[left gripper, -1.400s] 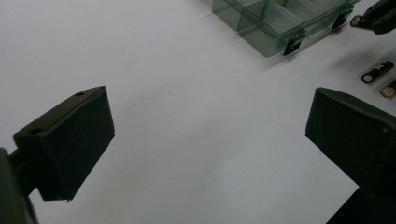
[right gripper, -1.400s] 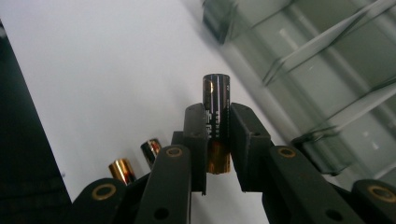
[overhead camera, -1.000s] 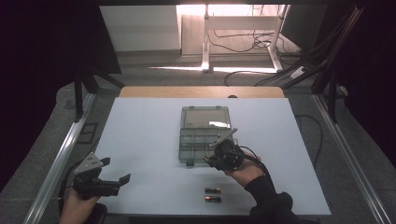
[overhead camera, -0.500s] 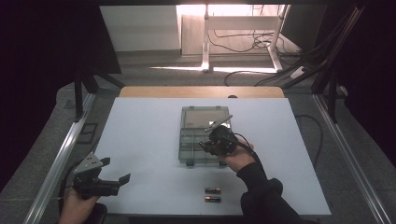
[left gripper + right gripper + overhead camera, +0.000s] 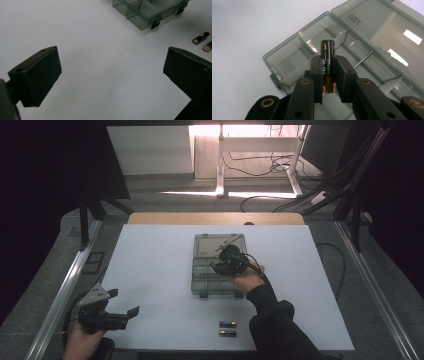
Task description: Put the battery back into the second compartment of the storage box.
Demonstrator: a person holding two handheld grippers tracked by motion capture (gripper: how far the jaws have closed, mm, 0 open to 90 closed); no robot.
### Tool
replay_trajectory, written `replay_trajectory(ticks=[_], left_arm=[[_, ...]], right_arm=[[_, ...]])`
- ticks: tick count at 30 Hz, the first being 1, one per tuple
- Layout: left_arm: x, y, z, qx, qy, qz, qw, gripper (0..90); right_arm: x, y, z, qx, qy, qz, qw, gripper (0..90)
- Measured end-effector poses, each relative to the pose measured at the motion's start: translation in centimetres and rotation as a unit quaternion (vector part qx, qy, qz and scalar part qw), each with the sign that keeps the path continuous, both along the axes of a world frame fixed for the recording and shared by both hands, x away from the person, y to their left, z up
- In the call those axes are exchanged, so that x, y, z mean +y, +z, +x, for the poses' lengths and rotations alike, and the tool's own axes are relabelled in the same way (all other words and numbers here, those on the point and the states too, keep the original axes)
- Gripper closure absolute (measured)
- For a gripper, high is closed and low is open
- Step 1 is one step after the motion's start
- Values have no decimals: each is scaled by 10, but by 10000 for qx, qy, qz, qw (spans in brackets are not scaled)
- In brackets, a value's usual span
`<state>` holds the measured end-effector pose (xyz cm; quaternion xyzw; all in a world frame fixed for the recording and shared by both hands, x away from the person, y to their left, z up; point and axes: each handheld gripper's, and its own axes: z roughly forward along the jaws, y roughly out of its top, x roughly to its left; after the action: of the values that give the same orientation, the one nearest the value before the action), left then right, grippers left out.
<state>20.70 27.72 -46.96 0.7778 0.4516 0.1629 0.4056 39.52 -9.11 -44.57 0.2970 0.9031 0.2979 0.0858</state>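
High view: right claw [image 5: 220,265] is over the open organizer box [image 5: 202,282] at the middle of the tabletop [image 5: 150,265], with the hand above the box's right side. Step in hand, as I read it: carrying a battery to a compartment for drop-off. Two more batteries [image 5: 227,328] lie side by side near the front edge, just right of centre, well apart from the box. Left claw [image 5: 122,316] sits at the front-left corner with its jaws spread and nothing between them.

Left gripper view: left claw [image 5: 110,72] has both pads wide apart over bare tabletop [image 5: 100,62]. The box's front corner [image 5: 140,15] with two black latches is at top; the two spare batteries [image 5: 203,41] are off to the right, copper ends visible.

Right gripper view: right claw [image 5: 329,75] is clamped on a battery [image 5: 327,53], which stands upright between the pads. Black body, copper band at the lower end, top sticking out above the pads. Under it is the box [image 5: 294,57]: smoky translucent plastic, divider walls, lid [image 5: 384,30] laid open flat beyond. The compartments I can see look empty.

Next move, my call: line up over one cell, lower until the battery clears the divider walls, tilt it so it lies flat, then release. Risk: an upright drop could bounce or land on a divider.
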Motion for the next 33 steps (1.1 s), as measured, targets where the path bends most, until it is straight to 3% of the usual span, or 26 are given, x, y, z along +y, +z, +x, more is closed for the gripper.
replay_trajectory(ticks=[11, 22, 26, 27, 30, 31, 33], left_arm=[[0, 0, 0, -8, -18, 2, 10000, 21], [0, 0, 0, -7, -26, 3, 10000, 21], [0, 0, 0, -14, -30, 6, 10000, 21], [0, 0, 0, -12, -32, 6, 10000, 21], [0, 0, 0, -14, -30, 5, 10000, 21], [0, 0, 0, -14, -29, 8, 10000, 21], [0, 0, -1, -17, -31, 18, 10000, 21]], right_arm=[[9, -10, 25, -8, -271, -64, 9996, 768], [21, -25, 35, -3, -323, -296, 9990, 758], [21, -25, 35, -71, -393, -244, 9989, 642], [20, -22, 32, -107, -378, -244, 9989, 578], [18, -18, 29, -155, -359, -249, 9989, 520], [16, -15, 27, -171, -342, -195, 9991, 445], [15, -13, 26, -125, -331, -148, 9993, 417]])
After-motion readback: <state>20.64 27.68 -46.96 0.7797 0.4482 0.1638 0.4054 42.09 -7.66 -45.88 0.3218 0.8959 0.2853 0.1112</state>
